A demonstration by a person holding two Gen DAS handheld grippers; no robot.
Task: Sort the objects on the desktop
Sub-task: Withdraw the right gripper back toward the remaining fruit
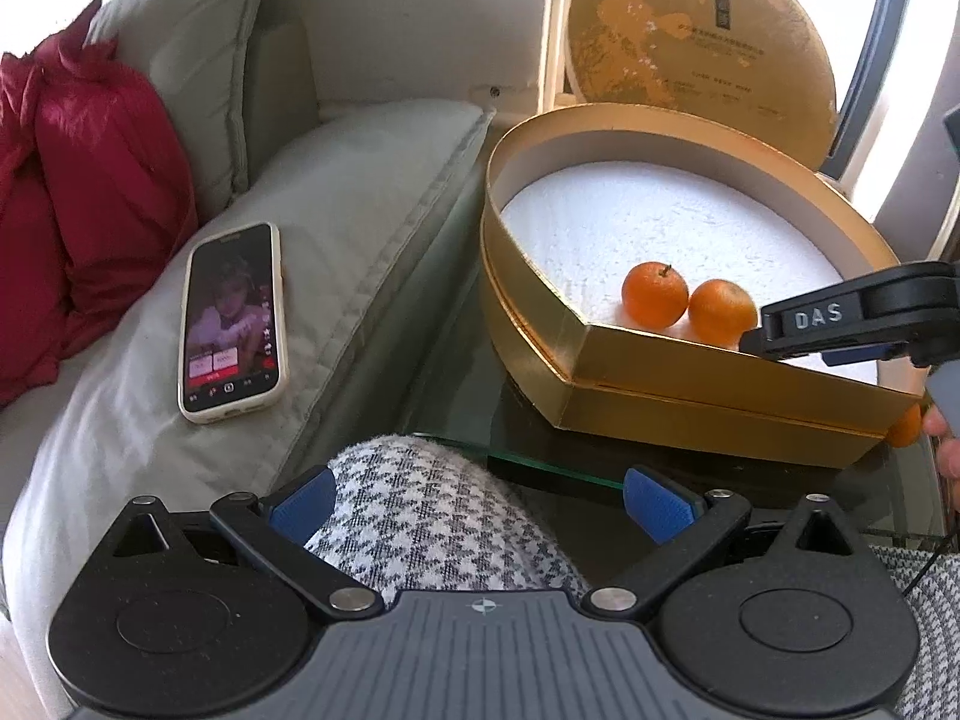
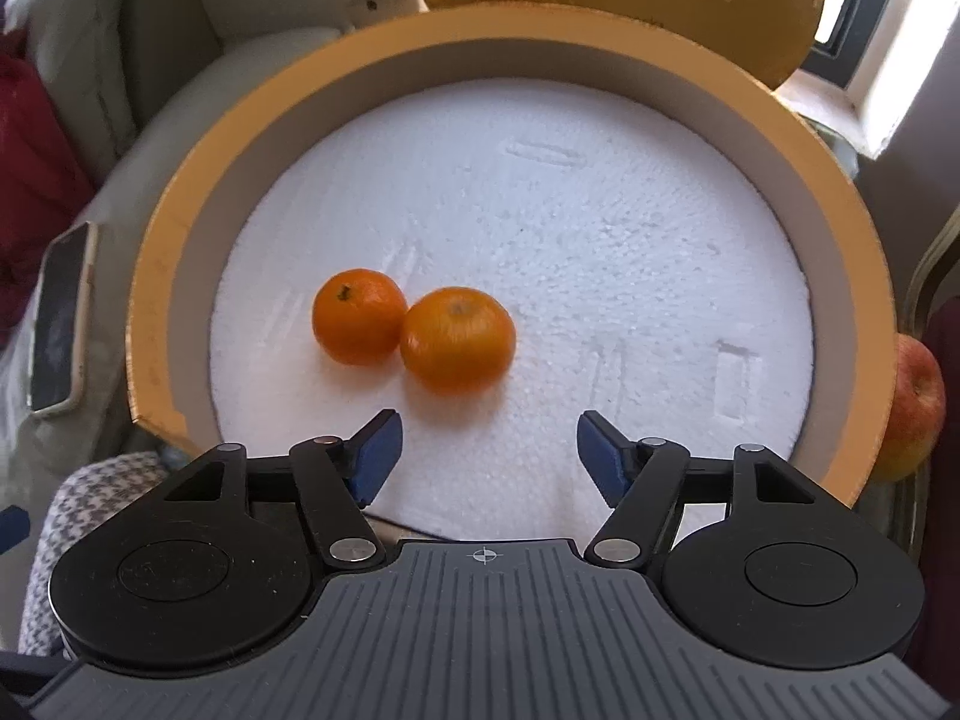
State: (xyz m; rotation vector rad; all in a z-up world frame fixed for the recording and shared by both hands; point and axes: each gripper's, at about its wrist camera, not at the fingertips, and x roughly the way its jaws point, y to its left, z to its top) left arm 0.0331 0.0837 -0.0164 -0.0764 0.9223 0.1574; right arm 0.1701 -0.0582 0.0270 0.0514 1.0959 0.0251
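Observation:
Two small oranges (image 2: 360, 315) (image 2: 459, 339) lie touching each other on the white foam floor of a round gold box (image 2: 162, 276). My right gripper (image 2: 486, 456) hovers open just above the box's near side, nothing between its blue pads. In the left wrist view the same oranges (image 1: 654, 294) (image 1: 723, 312) sit near the gold box's (image 1: 600, 360) front corner, and the right gripper's black arm reaches in from the right. My left gripper (image 1: 480, 504) is open and empty, held low over a houndstooth-clad knee (image 1: 432, 534).
A phone (image 1: 234, 324) with a lit screen lies on a grey sofa cushion (image 1: 360, 228). A red garment (image 1: 78, 180) is bunched at far left. The box's gold lid (image 1: 702, 42) leans behind it. An apple (image 2: 912, 402) and another orange (image 1: 906, 426) sit outside the box at right. The box rests on a glass tabletop (image 1: 468, 372).

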